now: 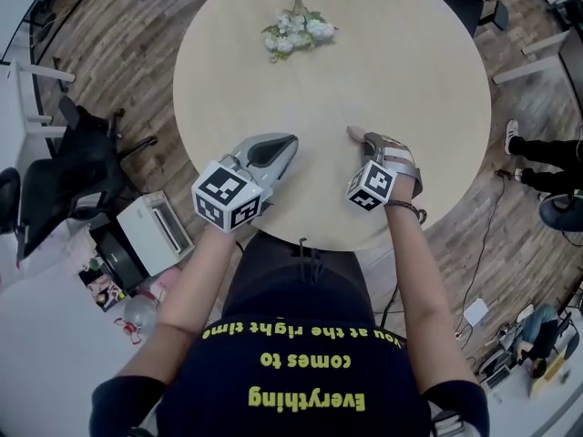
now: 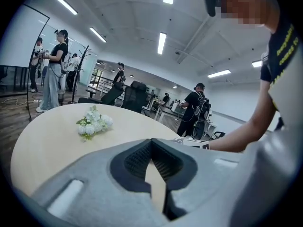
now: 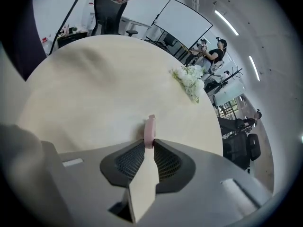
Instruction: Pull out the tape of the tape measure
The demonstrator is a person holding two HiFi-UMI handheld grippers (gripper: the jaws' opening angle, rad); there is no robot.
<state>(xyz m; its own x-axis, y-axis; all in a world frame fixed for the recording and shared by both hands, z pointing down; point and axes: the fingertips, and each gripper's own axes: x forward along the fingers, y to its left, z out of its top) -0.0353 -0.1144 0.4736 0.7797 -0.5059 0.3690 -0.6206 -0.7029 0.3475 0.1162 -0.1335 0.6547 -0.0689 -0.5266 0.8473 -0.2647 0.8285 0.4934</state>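
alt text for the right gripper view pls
The right tool pinches a thin pink tape measure edge-on at its jaw tips, over a round pale table. White flowers lie near its far edge.

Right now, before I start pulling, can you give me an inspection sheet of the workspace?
Surface: round beige table.
Job's things: small pink thing, likely the tape measure, edge-on at the right jaw tips; no pulled-out tape seen.
Clutter: white flower bunch near the table's far edge.
Grippers: left gripper shut, empty; right gripper shut on the small pink thing.
Cables: one cable on the floor right of the table; nothing seen on the table.
Surroundings: wooden floor, black office chair, white box-shaped machine, people standing beyond the table.
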